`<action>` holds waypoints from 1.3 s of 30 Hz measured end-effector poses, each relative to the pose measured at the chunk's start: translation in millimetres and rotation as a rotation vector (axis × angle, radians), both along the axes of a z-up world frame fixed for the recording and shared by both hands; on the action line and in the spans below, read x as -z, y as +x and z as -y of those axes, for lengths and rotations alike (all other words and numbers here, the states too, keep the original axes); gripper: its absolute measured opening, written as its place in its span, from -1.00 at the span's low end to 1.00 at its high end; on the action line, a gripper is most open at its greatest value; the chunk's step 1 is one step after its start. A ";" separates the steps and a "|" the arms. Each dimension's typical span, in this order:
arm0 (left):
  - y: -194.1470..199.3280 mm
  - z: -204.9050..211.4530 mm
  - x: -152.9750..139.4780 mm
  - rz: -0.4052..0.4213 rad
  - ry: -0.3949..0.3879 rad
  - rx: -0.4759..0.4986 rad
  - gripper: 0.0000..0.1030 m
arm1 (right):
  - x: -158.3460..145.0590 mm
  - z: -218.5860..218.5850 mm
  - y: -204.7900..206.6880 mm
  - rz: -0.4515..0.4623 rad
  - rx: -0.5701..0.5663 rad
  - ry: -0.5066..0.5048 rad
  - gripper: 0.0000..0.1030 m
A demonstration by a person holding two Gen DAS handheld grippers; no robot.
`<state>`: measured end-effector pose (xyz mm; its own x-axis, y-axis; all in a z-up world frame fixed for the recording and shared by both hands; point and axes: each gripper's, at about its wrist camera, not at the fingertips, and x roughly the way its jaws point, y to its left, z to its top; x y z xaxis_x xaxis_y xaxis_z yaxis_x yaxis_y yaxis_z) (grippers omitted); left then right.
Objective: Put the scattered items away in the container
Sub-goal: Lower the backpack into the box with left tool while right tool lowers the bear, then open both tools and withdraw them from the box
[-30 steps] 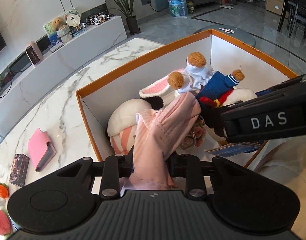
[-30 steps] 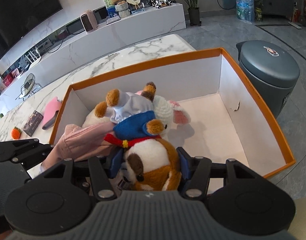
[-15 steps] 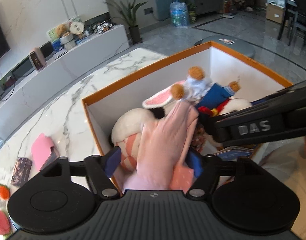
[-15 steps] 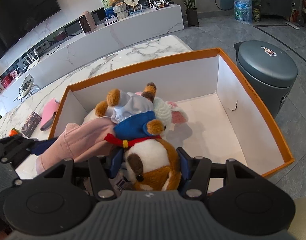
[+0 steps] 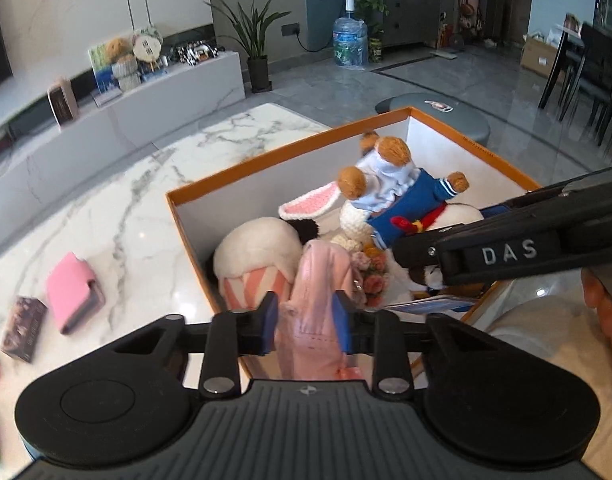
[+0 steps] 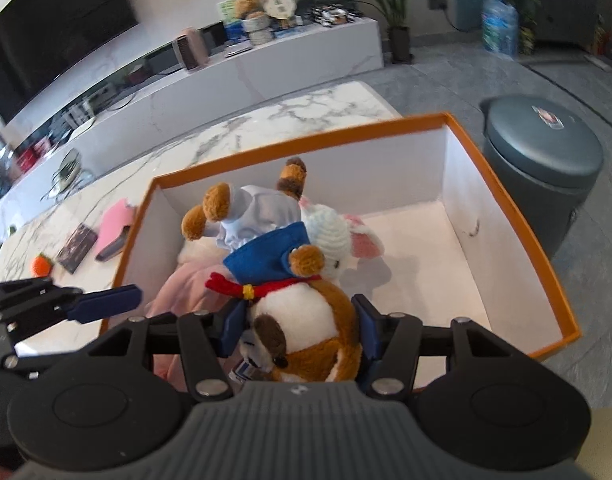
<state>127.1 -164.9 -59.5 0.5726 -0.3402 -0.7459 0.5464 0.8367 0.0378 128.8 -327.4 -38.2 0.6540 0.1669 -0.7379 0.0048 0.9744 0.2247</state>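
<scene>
Plush dog point(image 6: 306, 320) hangs clamped in my right gripper point(image 6: 300, 332) over the box point(image 6: 505, 216) for dropping; my left gripper point(image 5: 306, 320) straddles pink cloth point(image 5: 319, 280), grip uncertain.

Bright daylight floods the room; glare sheens the marble table point(image 5: 118, 216), motion blur and fisheye bending smear both views' edges.

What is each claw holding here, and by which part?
Right claw grips the brown-and-white plush dog by its head, body upward over the orange-rimmed box. Left claw brackets the pink cloth near its lower end; pad contact unclear.
</scene>
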 end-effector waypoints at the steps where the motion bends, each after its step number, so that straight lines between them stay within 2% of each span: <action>1: 0.6 0.1 -0.3 -0.004 -0.005 -0.001 -0.45 | -3.5 -2.3 -0.9 0.010 -0.022 -0.007 0.14; 6: 1.0 0.9 0.7 -0.001 -0.010 -0.003 -0.51 | -21.9 -16.1 -4.5 0.050 -0.127 -0.064 0.14; 9: -0.5 1.9 2.2 0.011 0.012 0.006 -0.53 | -13.4 -24.0 2.1 0.018 -0.160 -0.116 0.14; 15: -2.7 -3.2 1.7 0.010 -0.001 -0.005 -0.53 | -1.7 -19.8 8.5 -0.028 -0.137 -0.079 0.18; 21: -0.9 -13.7 -7.2 0.022 -0.053 -0.034 -0.53 | -4.4 -16.4 -0.1 -0.041 -0.115 -0.047 0.26; 28: -0.6 -25.0 -17.2 0.043 -0.079 -0.078 -0.52 | -29.8 -4.8 -8.5 0.057 -0.035 0.037 0.27; 29: -0.7 -26.3 -17.9 0.044 -0.081 -0.081 -0.52 | -30.3 -3.4 -6.6 0.061 -0.016 0.034 0.19; 30: -1.2 -27.5 -18.7 0.046 -0.081 -0.083 -0.53 | -29.1 -2.1 -4.0 0.055 0.004 0.034 0.02; 33: -3.2 -30.3 -19.6 0.048 -0.075 -0.086 -0.53 | -18.2 1.1 3.9 0.000 0.042 0.060 -0.35; 39: -5.0 -30.7 -16.3 0.032 -0.052 -0.092 -0.53 | 4.5 -13.1 7.6 -0.059 0.031 0.062 -0.48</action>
